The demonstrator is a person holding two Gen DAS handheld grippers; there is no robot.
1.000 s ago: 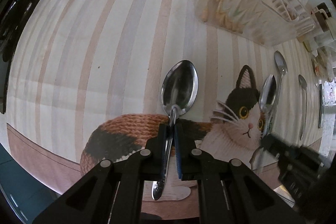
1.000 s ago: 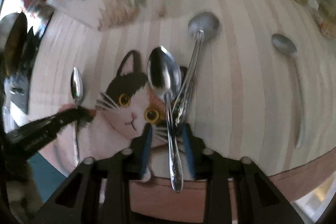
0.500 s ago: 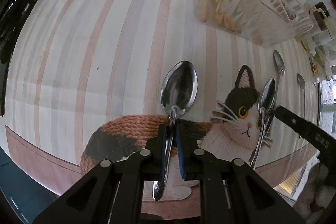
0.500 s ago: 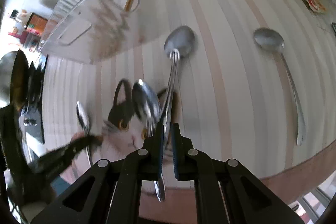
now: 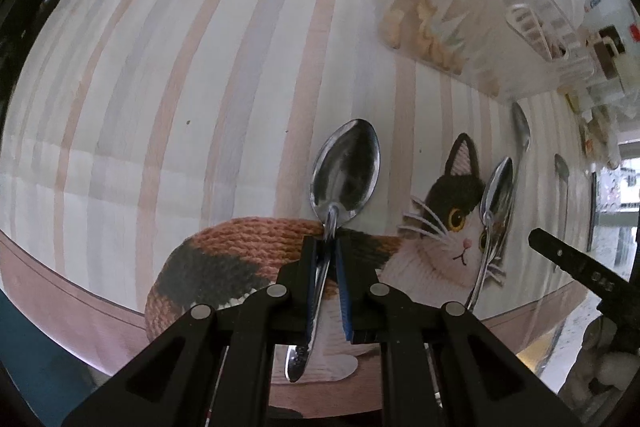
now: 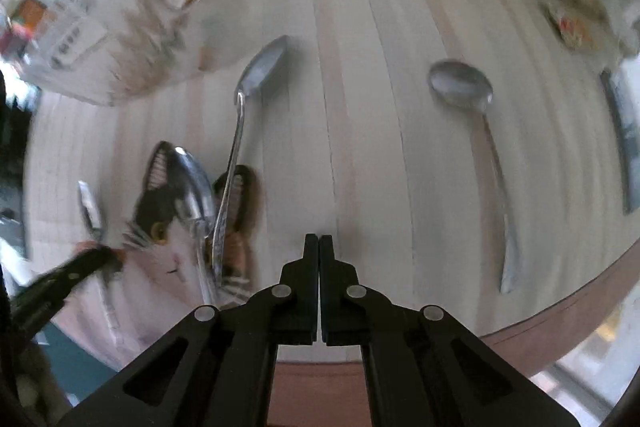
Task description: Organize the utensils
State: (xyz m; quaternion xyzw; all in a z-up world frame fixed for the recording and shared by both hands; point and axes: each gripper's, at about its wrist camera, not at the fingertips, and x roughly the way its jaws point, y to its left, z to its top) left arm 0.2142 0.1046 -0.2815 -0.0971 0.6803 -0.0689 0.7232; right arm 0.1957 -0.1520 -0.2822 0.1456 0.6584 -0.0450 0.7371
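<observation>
The left gripper (image 5: 326, 259) clamps a spoon (image 5: 344, 179) by its neck, bowl pointing toward the table's far edge where the clear organizer tray (image 5: 480, 27) sits, while the right gripper (image 6: 319, 247), clenched empty, hangs beside two crossed spoons (image 6: 208, 211) on its left.

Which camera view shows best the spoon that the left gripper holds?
The left wrist view: the spoon is sharp and centred, its handle clamped in the left gripper. The right wrist view shows it only small and blurred at the left edge.
</observation>
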